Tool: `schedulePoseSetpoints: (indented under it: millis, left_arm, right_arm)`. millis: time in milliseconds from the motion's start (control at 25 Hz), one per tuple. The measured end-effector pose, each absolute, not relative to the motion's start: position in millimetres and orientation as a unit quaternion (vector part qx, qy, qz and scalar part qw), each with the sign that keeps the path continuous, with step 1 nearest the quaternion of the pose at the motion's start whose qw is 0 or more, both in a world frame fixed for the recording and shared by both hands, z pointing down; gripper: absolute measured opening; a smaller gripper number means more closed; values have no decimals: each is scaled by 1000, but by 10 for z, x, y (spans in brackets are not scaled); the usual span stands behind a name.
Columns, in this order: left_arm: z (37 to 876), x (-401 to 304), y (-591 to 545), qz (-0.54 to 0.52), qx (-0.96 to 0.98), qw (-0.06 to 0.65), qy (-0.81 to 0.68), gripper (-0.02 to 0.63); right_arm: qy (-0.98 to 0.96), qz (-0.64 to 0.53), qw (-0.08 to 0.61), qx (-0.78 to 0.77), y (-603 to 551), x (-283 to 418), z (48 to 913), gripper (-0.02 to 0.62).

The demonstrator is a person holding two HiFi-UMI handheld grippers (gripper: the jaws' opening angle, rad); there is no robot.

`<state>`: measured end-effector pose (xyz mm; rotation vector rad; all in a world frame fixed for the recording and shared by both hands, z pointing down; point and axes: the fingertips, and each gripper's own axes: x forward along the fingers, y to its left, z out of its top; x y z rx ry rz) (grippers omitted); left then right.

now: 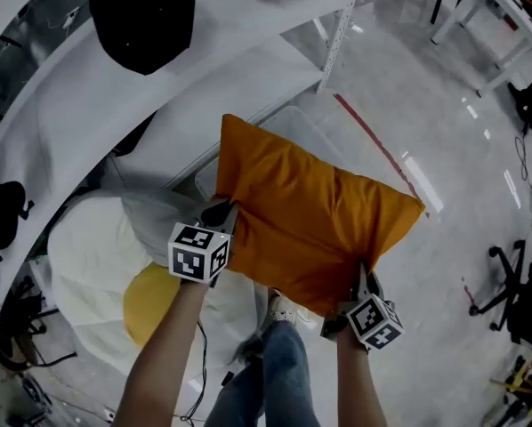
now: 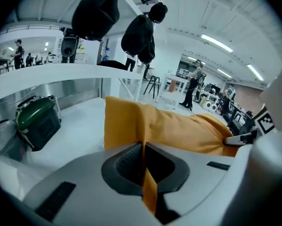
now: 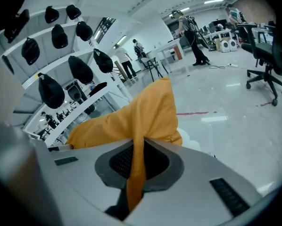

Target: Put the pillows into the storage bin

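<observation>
1. Two grippers hold one orange pillow [image 1: 310,216]. The left gripper [image 1: 223,212] is shut tight on its left edge, and the right gripper [image 1: 362,281] is shut tight on its near edge.
2. The pillow is up in the air, over the clear storage bin [image 1: 294,118].
3. A white pillow [image 1: 88,238] and a yellow pillow [image 1: 146,305] lie to the left.

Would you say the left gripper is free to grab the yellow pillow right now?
Probably not: the left gripper is shut on the orange pillow at its edge, so its fingers are occupied, though the yellow pillow lies uncovered nearby.
</observation>
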<state>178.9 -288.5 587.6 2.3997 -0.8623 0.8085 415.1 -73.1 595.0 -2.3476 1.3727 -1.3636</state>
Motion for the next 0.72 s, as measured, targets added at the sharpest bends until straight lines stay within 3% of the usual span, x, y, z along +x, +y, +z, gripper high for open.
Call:
schedulePoseSetpoints:
  millis: [400,720]
  left_arm:
    - [6505,2818,-3294,354,890,168,-232,28]
    - [7001,2876,-3382,391,875,168,-230,28]
  right_arm:
    - [336,-497,89,-795,-530,4510,6730,34]
    - [314,-530,62,-786,-509,4514,7194,65]
